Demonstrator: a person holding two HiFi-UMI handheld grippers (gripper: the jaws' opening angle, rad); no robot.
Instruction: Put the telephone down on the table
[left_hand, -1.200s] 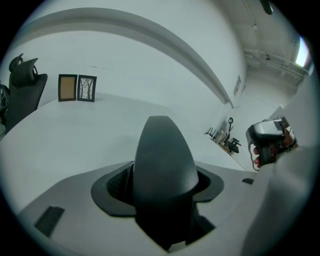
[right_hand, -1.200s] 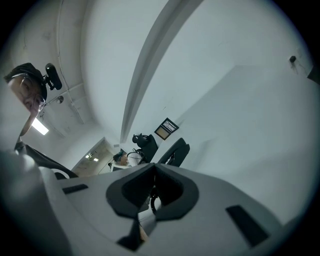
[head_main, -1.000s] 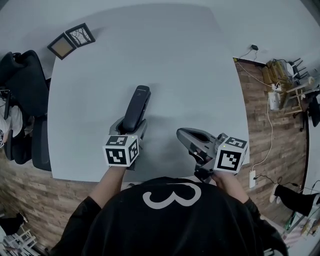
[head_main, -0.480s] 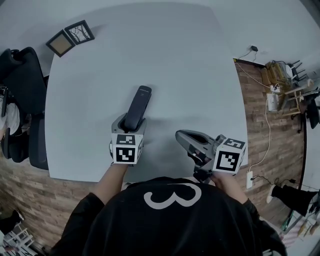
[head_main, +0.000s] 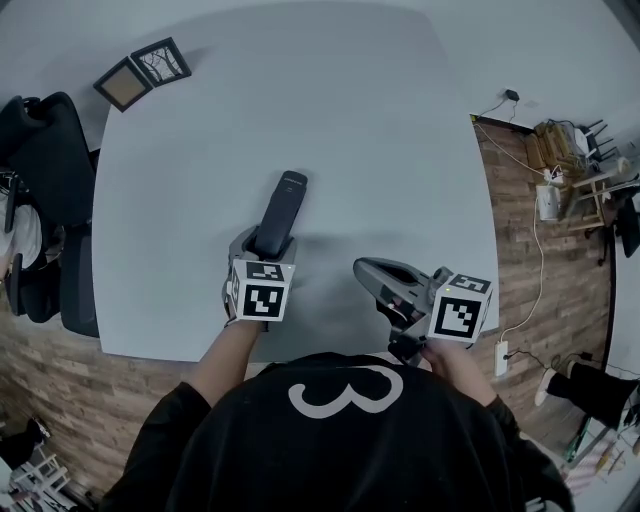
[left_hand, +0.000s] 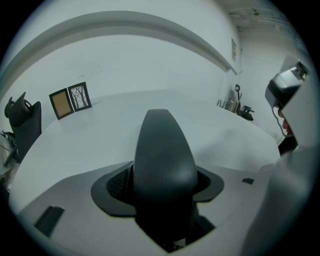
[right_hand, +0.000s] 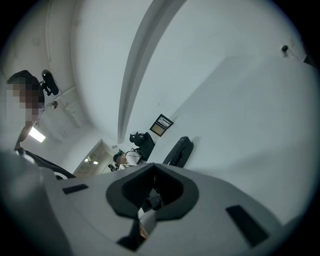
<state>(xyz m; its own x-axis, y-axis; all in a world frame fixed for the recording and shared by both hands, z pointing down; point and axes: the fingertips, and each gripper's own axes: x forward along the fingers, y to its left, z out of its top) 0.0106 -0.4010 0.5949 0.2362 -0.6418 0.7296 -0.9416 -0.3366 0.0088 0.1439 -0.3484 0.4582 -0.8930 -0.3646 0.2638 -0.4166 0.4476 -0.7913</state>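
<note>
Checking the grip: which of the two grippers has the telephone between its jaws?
The left gripper: its jaws are clamped on the dark telephone, while the right gripper holds nothing.

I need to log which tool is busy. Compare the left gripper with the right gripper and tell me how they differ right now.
The left gripper is clamped on the telephone; the right gripper holds nothing. The left gripper points away from the person, up the table; the right gripper points sideways, toward the left one. Both are grey and sit over the table's near side.
</note>
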